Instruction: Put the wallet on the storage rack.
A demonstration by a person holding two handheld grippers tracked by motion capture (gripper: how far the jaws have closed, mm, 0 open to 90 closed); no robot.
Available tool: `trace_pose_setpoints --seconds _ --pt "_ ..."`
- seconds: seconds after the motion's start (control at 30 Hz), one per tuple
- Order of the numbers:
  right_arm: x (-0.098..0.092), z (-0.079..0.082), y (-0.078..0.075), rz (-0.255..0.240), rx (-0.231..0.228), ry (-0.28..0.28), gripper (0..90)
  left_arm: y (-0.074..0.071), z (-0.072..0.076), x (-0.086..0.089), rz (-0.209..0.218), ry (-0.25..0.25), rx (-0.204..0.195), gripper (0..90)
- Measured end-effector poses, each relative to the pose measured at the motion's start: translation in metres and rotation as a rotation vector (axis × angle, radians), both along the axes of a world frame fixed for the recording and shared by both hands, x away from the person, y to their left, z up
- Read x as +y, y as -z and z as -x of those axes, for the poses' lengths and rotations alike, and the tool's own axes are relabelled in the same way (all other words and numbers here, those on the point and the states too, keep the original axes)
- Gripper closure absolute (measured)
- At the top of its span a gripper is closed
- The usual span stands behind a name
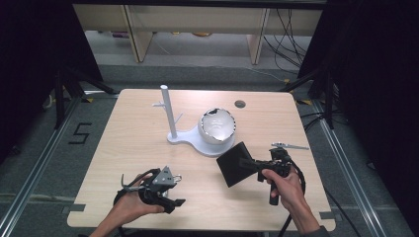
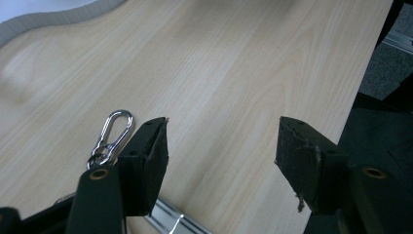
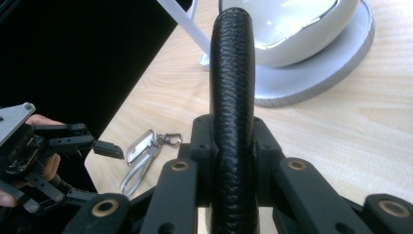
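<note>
- Table (image 1: 148, 148): I take the pale wooden top as the work surface. The white stand is my landmark for every place below.
- White stand (image 1: 195, 140): it sits mid-table, with a flat base, an upright post (image 1: 168, 111) bearing short pegs, and a rounded white bowl-shaped part (image 1: 217, 126) on the base. I see nothing hanging on the pegs, so I judge any hanging step not yet done.
- Black wallet (image 1: 236, 164): a textured leather piece, held off the table just in front of the stand base and slightly right of it. In the right gripper view its edge (image 3: 233, 97) points toward the stand.
- Right gripper (image 1: 254, 165): my jaws are clamped on the wallet; the grip looks firm and centred.
- Left gripper (image 1: 173, 190): well in front of the stand and to its left, near the table edge. Its jaws stand apart with nothing between them.
- Carabiner key ring (image 2: 113, 135): it lies flat on the table just beside the left gripper's pad (image 2: 146, 161), unheld.
- Progress, as I judge it: wallet secured; key ring released or not yet picked; joining or hanging remains.
</note>
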State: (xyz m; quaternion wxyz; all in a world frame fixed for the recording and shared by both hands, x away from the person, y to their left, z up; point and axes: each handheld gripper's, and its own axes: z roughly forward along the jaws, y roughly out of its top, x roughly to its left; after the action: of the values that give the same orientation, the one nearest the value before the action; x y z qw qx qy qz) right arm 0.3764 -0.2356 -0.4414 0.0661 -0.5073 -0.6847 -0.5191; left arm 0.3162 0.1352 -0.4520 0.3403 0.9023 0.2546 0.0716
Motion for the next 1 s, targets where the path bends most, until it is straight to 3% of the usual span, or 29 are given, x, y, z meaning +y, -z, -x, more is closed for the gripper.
trace_pose_setpoints --seconds 0.03,0.07,0.17,0.4,0.43,0.5,0.67,0.77,0.87,0.9,0.97,1.0 --pt "0.000 -0.002 -0.001 0.008 -0.017 -0.005 76.9 0.000 0.001 0.002 0.002 -0.001 -0.001 35.9" --pt "0.000 -0.002 -0.004 0.001 0.006 0.002 76.9 0.000 0.002 0.004 0.008 -0.014 0.000 35.8" --pt "-0.001 -0.008 -0.007 0.010 -0.019 -0.005 76.9 0.001 0.004 0.012 0.007 -0.028 -0.011 35.5" --pt "0.002 -0.018 -0.021 0.035 -0.016 0.000 76.9 0.004 0.012 0.024 0.023 -0.056 -0.020 35.4" --pt "0.002 -0.021 -0.022 0.042 -0.037 -0.011 77.0 0.004 0.014 0.025 0.024 -0.071 -0.016 35.3" --pt "0.003 -0.024 -0.026 0.043 -0.029 -0.004 77.0 0.003 0.014 0.029 0.025 -0.057 -0.022 35.2" --pt "0.005 -0.032 -0.037 0.051 -0.031 0.003 77.0 0.004 0.017 0.036 0.023 -0.077 -0.024 35.1" --pt "0.005 -0.037 -0.043 0.060 -0.040 0.004 77.0 0.006 0.019 0.037 0.036 -0.086 -0.018 35.1" --pt "0.004 -0.043 -0.048 0.067 -0.079 0.007 77.0 0.006 0.019 0.039 0.031 -0.091 -0.020 34.4" --pt "0.005 -0.045 -0.050 0.060 -0.058 0.015 77.0 0.006 0.019 0.039 0.032 -0.084 -0.021 34.3" --pt "0.005 -0.050 -0.054 0.065 -0.086 0.017 76.9 0.007 0.019 0.039 0.040 -0.099 -0.015 34.2" --pt "0.006 -0.052 -0.056 0.056 -0.078 0.037 77.0 0.006 0.019 0.040 0.032 -0.095 -0.017 34.2"
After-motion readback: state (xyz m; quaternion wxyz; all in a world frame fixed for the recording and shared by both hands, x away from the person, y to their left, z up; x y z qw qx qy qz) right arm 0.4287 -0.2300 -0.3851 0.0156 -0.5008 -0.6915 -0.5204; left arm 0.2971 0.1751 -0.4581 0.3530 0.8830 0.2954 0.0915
